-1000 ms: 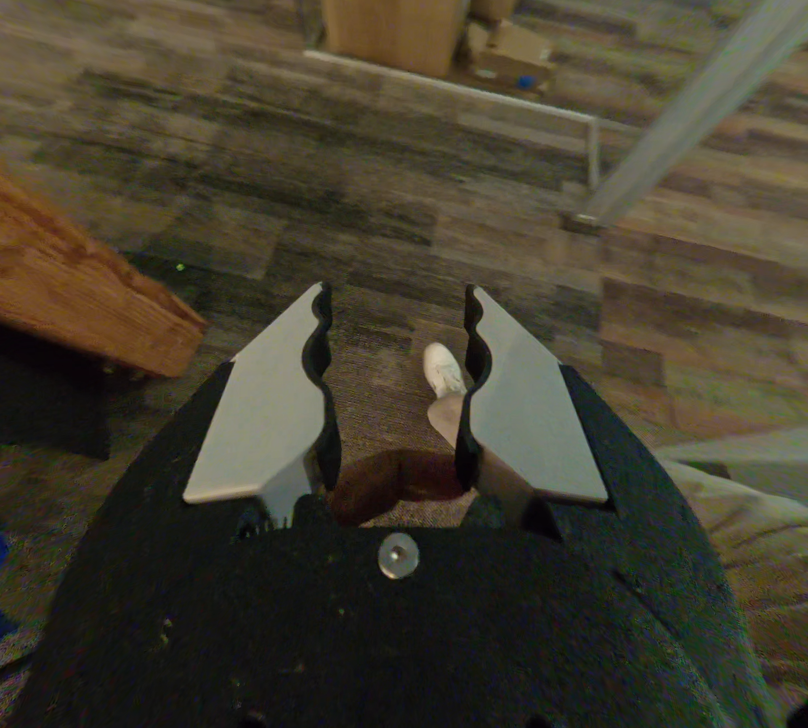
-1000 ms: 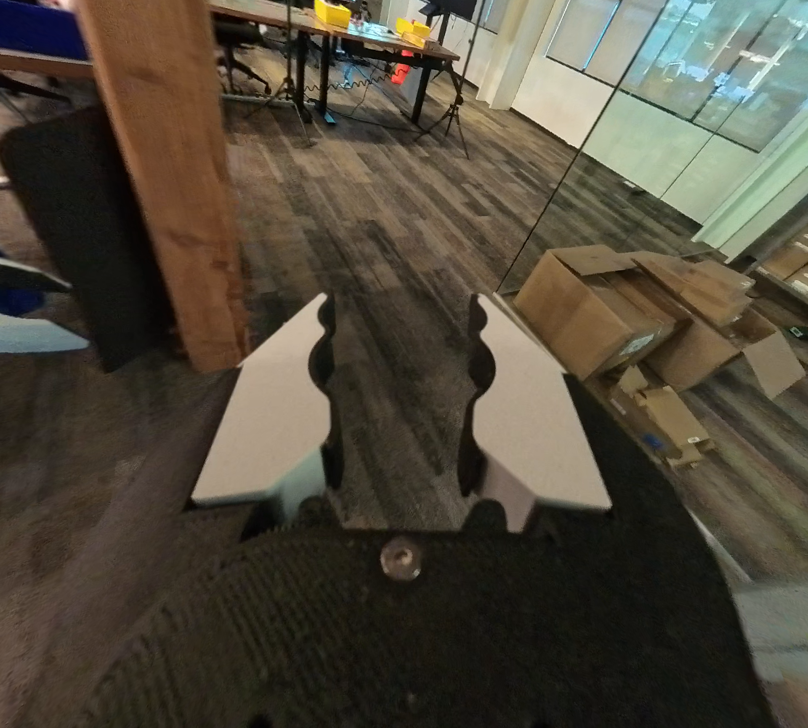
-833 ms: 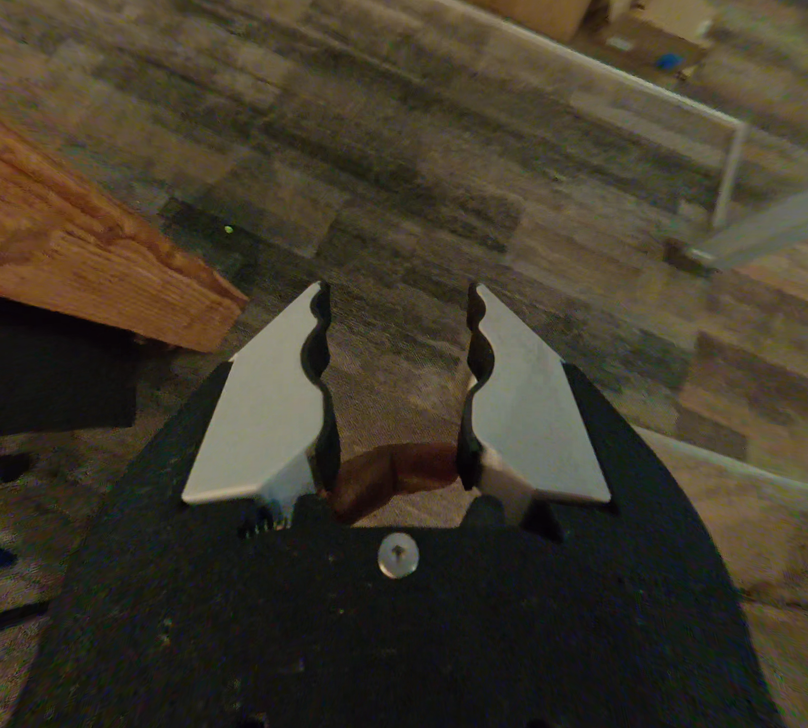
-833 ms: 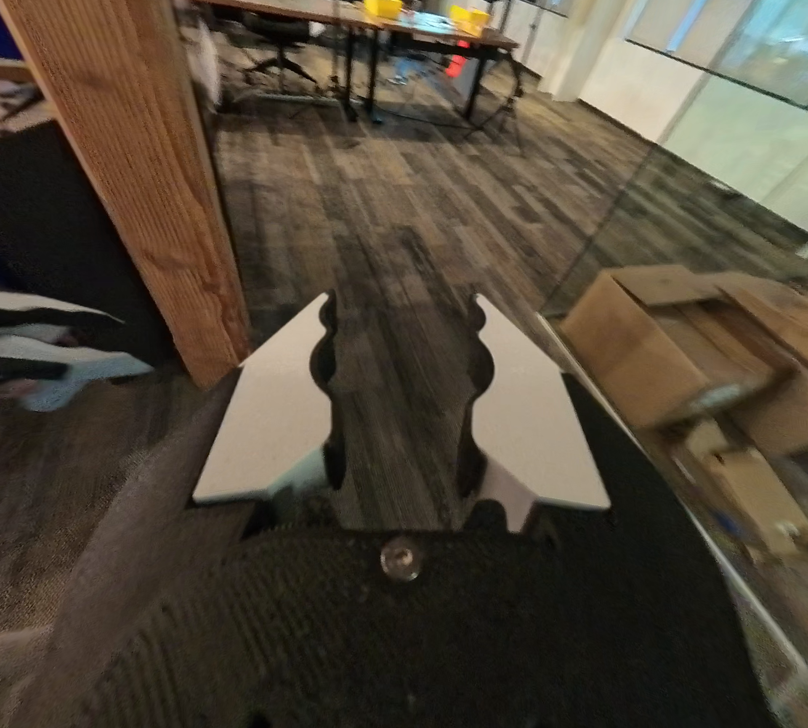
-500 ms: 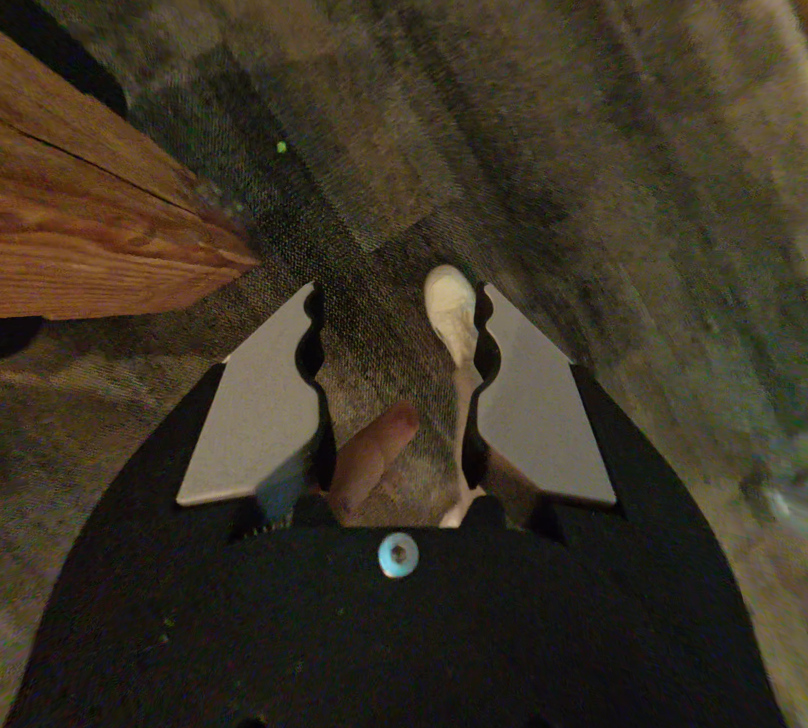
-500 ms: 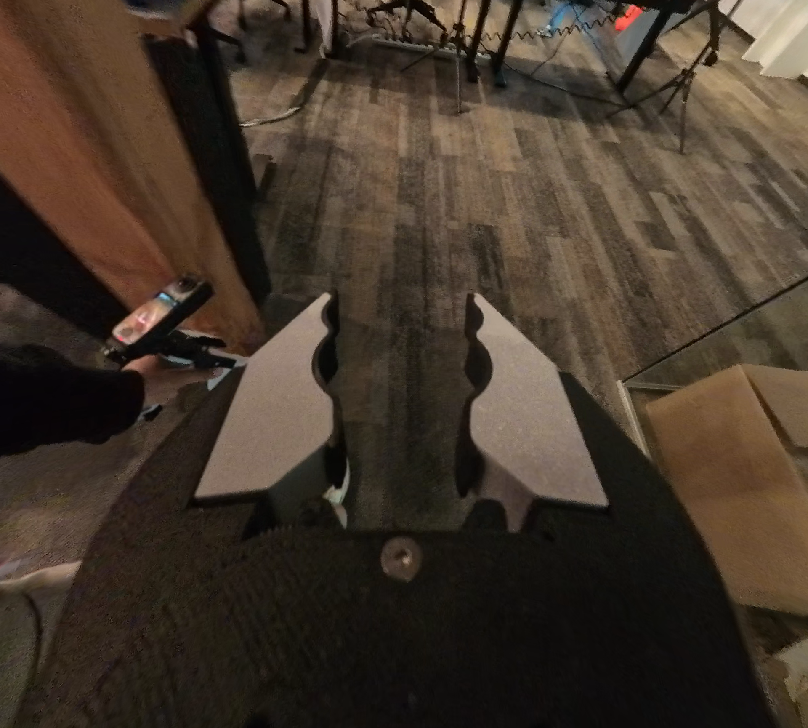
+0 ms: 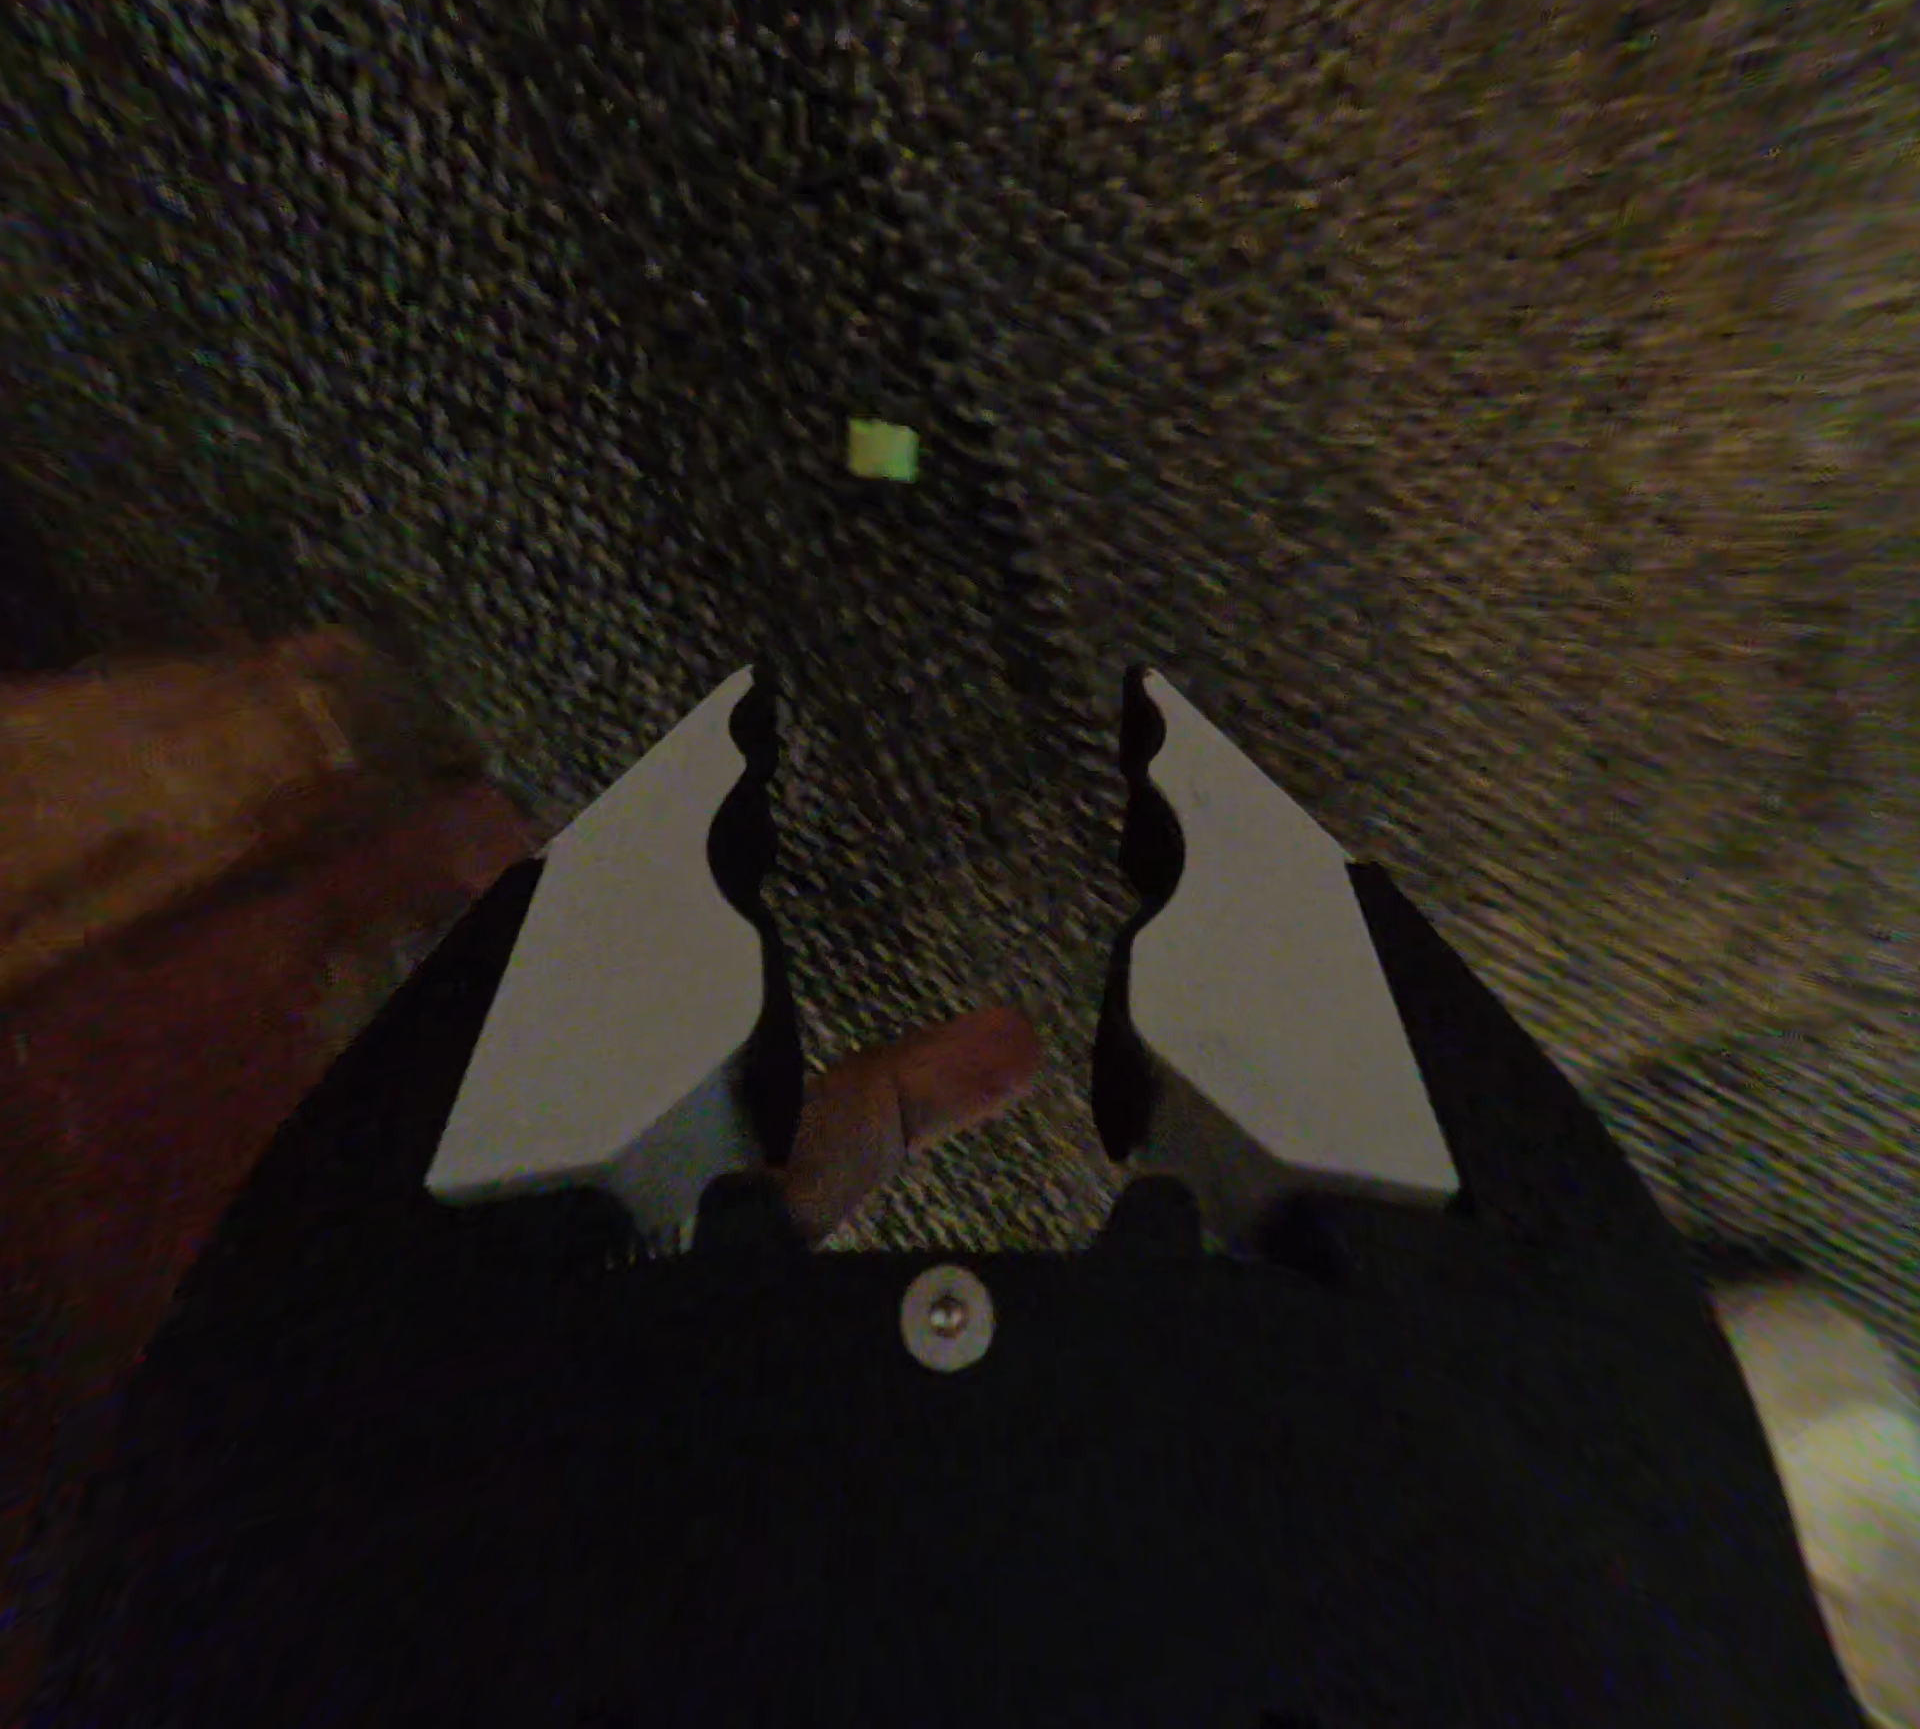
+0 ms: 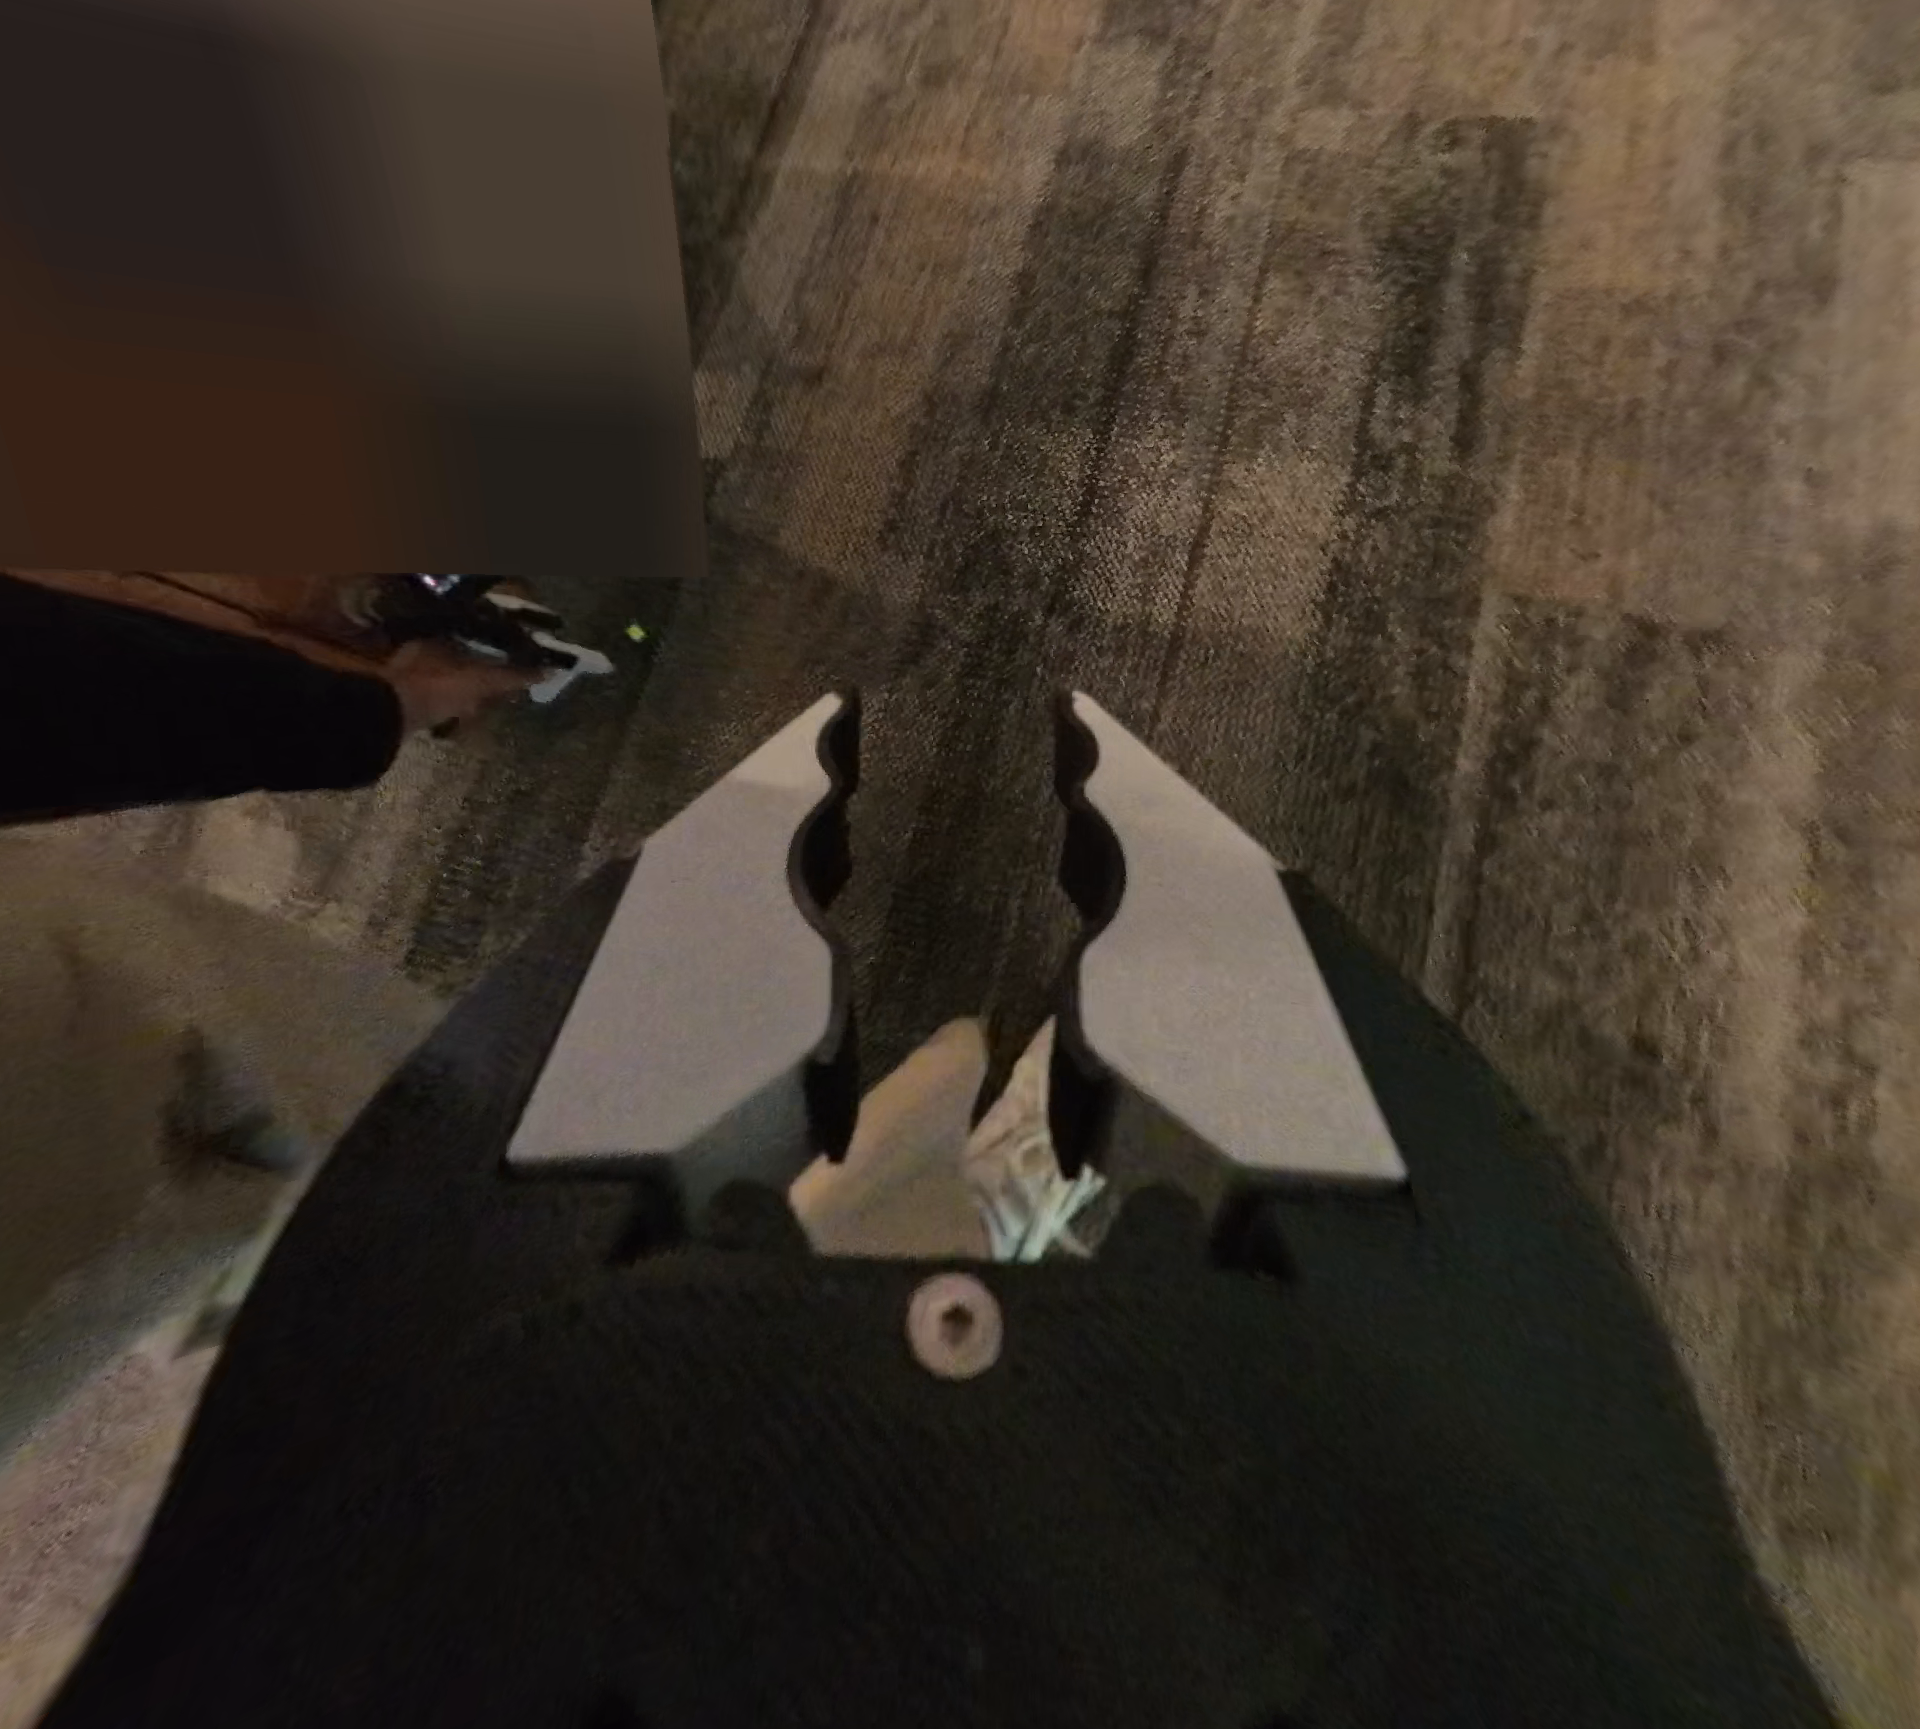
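My left gripper (image 7: 945, 682) is open and empty, held close above dark carpet (image 7: 1039, 173). A small pale green square (image 7: 881, 450) lies on the carpet just ahead of its tips. A person's finger (image 7: 935, 1077) shows low between the jaws. My right gripper (image 8: 958, 703) is open and empty, with a narrower gap, and points down at the striped carpet floor (image 8: 1351, 329). In the right wrist view the left gripper (image 8: 509, 630) shows far left, held by a hand with a black sleeve (image 8: 187, 703), beside the green square (image 8: 636, 633).
A brown wooden post (image 7: 156, 796) stands at the left of the left gripper. Pale shoes (image 8: 914, 1149) show low between the right gripper's jaws. A light patch of fabric (image 7: 1829, 1471) lies at the lower right in the left wrist view.
The left gripper has dropped close to the carpet, so the green square now looks large ahead of it. The right gripper has tilted down to the floor and its jaws have narrowed.
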Tool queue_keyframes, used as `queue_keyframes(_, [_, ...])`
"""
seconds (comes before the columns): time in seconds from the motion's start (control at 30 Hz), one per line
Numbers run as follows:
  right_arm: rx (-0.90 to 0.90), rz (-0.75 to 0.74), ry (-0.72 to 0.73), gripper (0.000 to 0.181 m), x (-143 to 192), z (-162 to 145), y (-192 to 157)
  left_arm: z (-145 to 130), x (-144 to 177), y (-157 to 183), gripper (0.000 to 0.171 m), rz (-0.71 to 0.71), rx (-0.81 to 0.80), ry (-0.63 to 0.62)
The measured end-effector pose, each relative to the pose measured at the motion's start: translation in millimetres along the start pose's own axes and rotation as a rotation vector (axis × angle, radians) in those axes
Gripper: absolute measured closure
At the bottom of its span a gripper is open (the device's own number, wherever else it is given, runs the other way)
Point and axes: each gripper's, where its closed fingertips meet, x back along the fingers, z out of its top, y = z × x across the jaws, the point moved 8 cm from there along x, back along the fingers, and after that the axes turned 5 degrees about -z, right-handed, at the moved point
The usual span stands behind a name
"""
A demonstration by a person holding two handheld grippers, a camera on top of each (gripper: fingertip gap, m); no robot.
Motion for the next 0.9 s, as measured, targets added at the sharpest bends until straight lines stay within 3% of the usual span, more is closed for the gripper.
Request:
queue_keyframes(0.1, [0.054,0.161,-0.017,0.141,-70,17,12,12,-35,-11,0.110,0.025,-0.024,0.040])
queue_keyframes(0.17, [0.090,0.242,-0.020,0.141,-96,28,12,18,-46,-8,0.121,0.006,-0.018,0.076])
queue_keyframes(0.23, [0.119,0.280,-0.007,0.142,-109,37,14,18,-56,-5,0.121,0.021,-0.025,0.043])
queue_keyframes(0.47, [0.158,0.327,-0.027,0.140,-123,37,26,22,-63,-8,0.130,0.116,0.045,0.050])
queue_keyframes(0.9, [0.162,0.368,-0.027,0.150,-123,33,30,22,-78,-7,0.147,0.028,0.141,0.017])
